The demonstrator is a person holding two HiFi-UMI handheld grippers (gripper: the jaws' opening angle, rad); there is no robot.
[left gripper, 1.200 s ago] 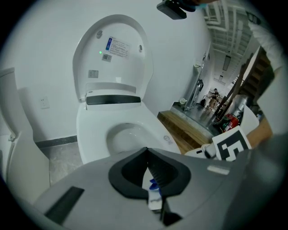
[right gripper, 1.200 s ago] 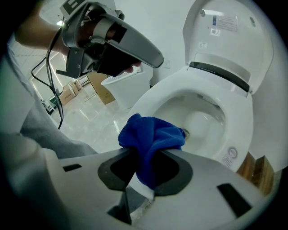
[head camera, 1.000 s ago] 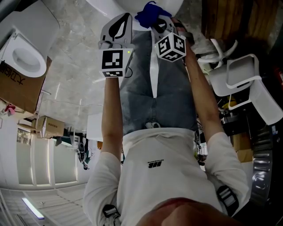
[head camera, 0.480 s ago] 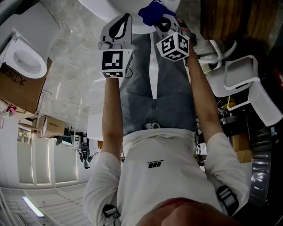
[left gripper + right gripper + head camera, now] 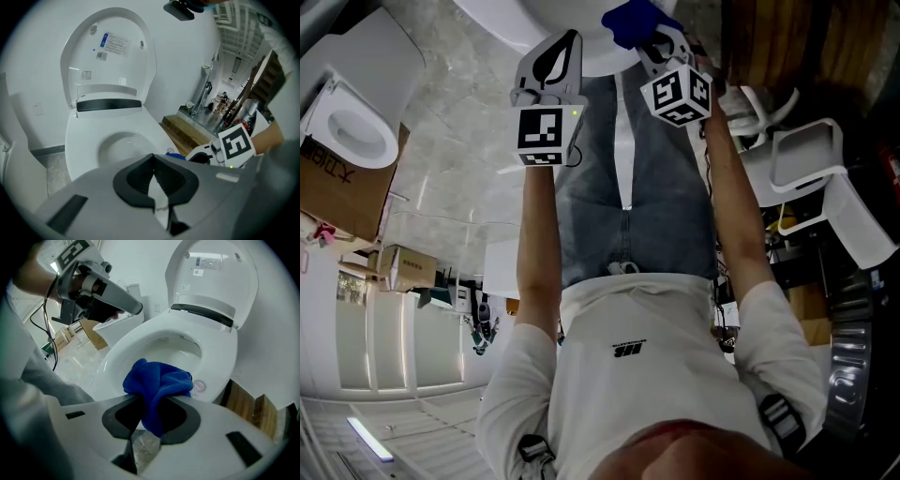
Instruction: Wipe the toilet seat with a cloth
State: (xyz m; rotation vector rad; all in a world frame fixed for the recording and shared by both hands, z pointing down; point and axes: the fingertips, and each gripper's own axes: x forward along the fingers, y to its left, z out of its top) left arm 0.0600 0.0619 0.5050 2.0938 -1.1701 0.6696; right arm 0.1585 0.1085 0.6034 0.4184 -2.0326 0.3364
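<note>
Right gripper (image 5: 151,403): jaws clamped on a fold of the blue cloth (image 5: 157,380); most of the cloth bulges out ahead of the tips in a loose wad.
Left gripper (image 5: 153,158): jaws pressed together with nothing between them, held just left of the right one above the front of the toilet.
Cloth position: over the front right part of the toilet seat (image 5: 220,363), close to the round sticker (image 5: 199,386) on the rim. Contact with the seat cannot be confirmed from either gripper view.
Lid (image 5: 211,277): raised, leaning back; the whole seat ring is exposed.
Risk 1: the grip is on a narrow pinch only. Drag against the seat on a hard stroke could pull the fold out of the jaws.
Risk 2: if the cloth slips free here, it probably drops into the bowl (image 5: 180,350), since the wad overhangs the inner edge.
Risk 3: a bunched wad makes a small contact patch, so strokes may leave unwiped strips unless they overlap.
Risk 4: pressing too low could put the hard jaw tips on the seat instead of the cloth.
Risk 5: the sticker edge may catch the cloth mid-stroke.
</note>
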